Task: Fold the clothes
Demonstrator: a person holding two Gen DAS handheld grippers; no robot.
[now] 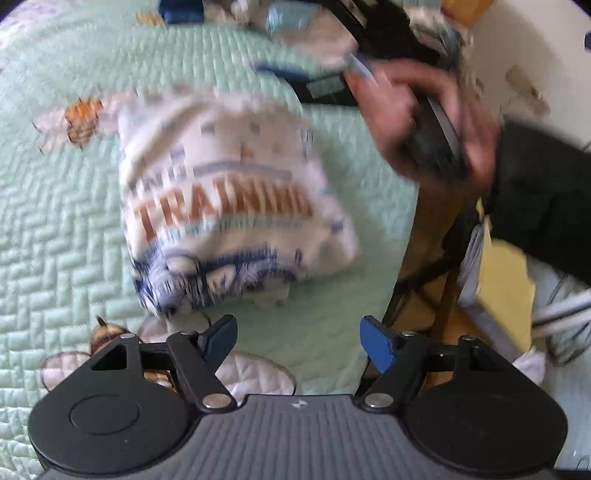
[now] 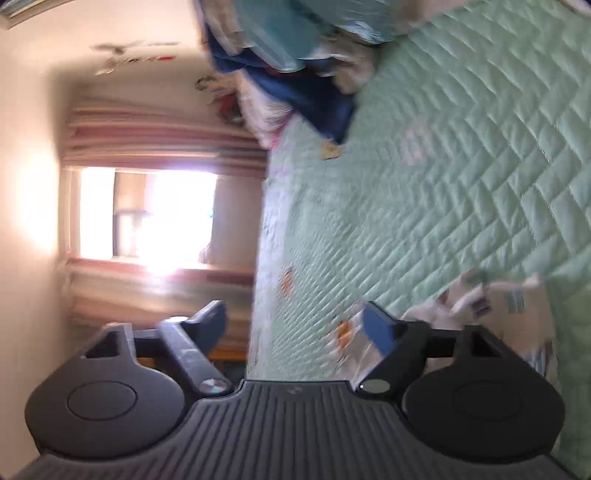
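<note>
The left gripper (image 1: 298,341) looks down on a bed covered with a mint green quilt (image 1: 55,221). Its two blue fingertips (image 1: 219,338) stand wide apart and nothing is between them; only the quilt shows in the gap. Just beyond the fingertips lies a folded white garment (image 1: 225,206). It rests flat on the quilt as a compact packet, and on its top side there is an orange printed word that reads "TRAINING", with blue and grey print around it. The picture is blurred, so the smaller print cannot be read. The garment does not touch the left gripper.

To the right of the garment, near the edge of the bed, a person's hand (image 1: 424,122) in a dark sleeve (image 1: 543,199) holds a dark device; it is too blurred to tell more about it. At the far side of the bed lies a pile of other clothes (image 1: 295,22) in blue, teal and white. The quilt has sewn flower and bee figures (image 1: 83,120) on it.

The right gripper (image 2: 299,328) has its view rolled to the side, so the quilt (image 2: 461,166) fills the right half of the picture and a bright window (image 2: 147,214) with a striped curtain (image 2: 162,133) stands at the left. Its blue fingertips (image 2: 378,332) are also spread wide, with nothing held between them. The white garment (image 2: 498,314) shows at the lower right, just beside the right finger, partly hidden behind the gripper body. The pile of clothes (image 2: 288,59) is at the top of this view.
</note>
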